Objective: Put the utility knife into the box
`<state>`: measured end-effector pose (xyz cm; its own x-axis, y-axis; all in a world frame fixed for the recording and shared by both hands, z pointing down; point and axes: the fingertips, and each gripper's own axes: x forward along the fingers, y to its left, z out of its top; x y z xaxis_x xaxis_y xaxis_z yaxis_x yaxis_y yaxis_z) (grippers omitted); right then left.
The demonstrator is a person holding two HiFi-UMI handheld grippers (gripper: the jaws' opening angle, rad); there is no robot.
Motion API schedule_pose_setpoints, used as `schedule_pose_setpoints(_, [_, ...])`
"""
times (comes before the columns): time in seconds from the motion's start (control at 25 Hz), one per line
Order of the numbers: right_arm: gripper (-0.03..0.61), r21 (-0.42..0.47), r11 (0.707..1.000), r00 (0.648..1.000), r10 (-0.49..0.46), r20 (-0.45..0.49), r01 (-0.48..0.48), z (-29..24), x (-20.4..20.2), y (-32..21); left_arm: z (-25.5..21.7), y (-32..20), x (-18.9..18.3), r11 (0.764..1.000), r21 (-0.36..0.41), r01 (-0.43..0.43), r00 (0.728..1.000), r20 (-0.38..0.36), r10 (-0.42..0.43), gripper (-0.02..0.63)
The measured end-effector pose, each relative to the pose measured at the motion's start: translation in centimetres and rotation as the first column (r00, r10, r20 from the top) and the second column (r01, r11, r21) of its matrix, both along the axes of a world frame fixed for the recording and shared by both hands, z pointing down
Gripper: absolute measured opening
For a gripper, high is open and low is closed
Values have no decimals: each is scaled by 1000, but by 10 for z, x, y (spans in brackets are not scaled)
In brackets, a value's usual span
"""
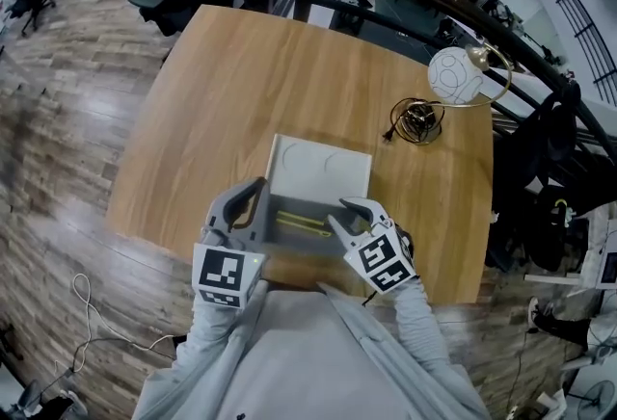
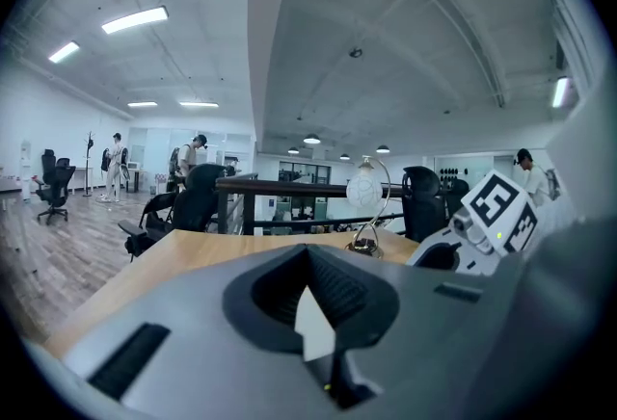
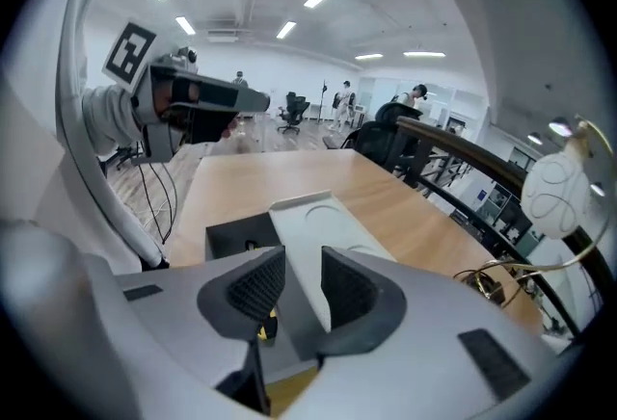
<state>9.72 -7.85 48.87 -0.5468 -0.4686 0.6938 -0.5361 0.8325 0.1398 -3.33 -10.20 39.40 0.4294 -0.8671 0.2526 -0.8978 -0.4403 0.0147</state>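
Left gripper [image 2: 308, 254]: jaws closed, pad tips meeting. A white sliver shows in the gap behind the tips; whether it is pinched cannot be told. In the head view this gripper sits at the box's [image 1: 299, 245] 9 o'clock side.

Right gripper [image 3: 302, 259]: jaws apart, nothing clamped. The box interior and lid [image 1: 318, 168] show through the gap. It sits at the box's 3 o'clock side.

Knife [image 1: 301, 221]: long, slim, yellow body with a darker line along its length. It lies flat inside the box, running roughly from 9 to 3 o'clock, between the two grippers. A yellow patch of it shows below the right gripper's pads in that gripper's view.

Box: grey, shallow, open, at the table's [image 1: 270, 71] 6 o'clock edge. The white lid lies open at the box's 12 o'clock, with two round recesses moulded in.

Print: black-and-white square markers [image 1: 224, 274] on each gripper's cube; these are patterns, not lettering.

Count: one knife, one box, one lid, two grippers. Also one lamp [image 1: 455, 76] with a white globe at the table's 2 o'clock, and one coiled cable [image 1: 416, 119] at its foot.
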Motion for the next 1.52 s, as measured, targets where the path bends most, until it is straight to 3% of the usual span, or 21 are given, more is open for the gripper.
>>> schedule_pose_setpoints(0.24, [126, 82, 984, 971, 139, 195, -157, -55, 26, -17, -8, -2, 15, 1000, 9, -27, 1000, 6, 27, 19])
schedule_pose_setpoints(0.48, [98, 154, 947, 894, 202, 399, -282, -106, 44, -25, -14, -4, 32, 998, 23, -63, 998, 9, 63, 18])
schedule_pose_setpoints(0.76, [54, 177, 913, 809, 220, 546, -368, -135, 64, -33, -10, -14, 51, 993, 18, -116, 993, 6, 116, 20])
schedule_pose_setpoints(0.96, [33, 164, 906, 772, 226, 594, -391, -141, 70, -25, -12, -13, 59, 990, 19, -143, 990, -3, 143, 18])
schedule_pose_setpoints(1.52, [17, 138, 882, 730, 275, 626, -450, -142, 86, -19, -15, -16, 82, 979, 9, -204, 979, -4, 204, 18])
